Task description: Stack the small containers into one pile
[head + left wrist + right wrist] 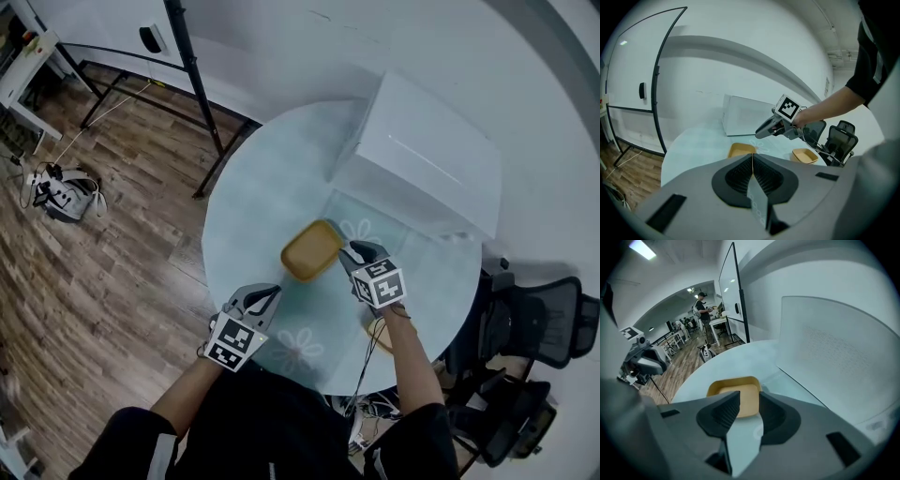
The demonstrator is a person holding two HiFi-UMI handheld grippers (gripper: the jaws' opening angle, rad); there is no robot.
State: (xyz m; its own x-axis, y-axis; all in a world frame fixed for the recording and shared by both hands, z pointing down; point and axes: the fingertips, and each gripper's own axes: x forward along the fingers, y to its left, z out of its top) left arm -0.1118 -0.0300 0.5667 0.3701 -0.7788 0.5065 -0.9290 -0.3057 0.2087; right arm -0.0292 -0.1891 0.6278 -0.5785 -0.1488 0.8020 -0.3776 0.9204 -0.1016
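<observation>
A shallow yellow container (311,250) lies near the middle of the round glass table (262,187). My right gripper (349,251) hovers at its right edge, jaws open and empty; in the right gripper view that container (733,384) sits just beyond the fingertips of the right gripper (749,397). A second yellow container (805,155) rests near the table's front right, mostly hidden under my right arm in the head view. My left gripper (272,292) is at the table's near edge, and in the left gripper view the left gripper (752,157) is shut on nothing, pointing toward the first container (741,150).
A large white box (422,155) stands on the back right of the table. Black office chairs (534,319) are off the right edge. A black stand leg (197,75) and a cabled device (61,192) are on the wooden floor to the left.
</observation>
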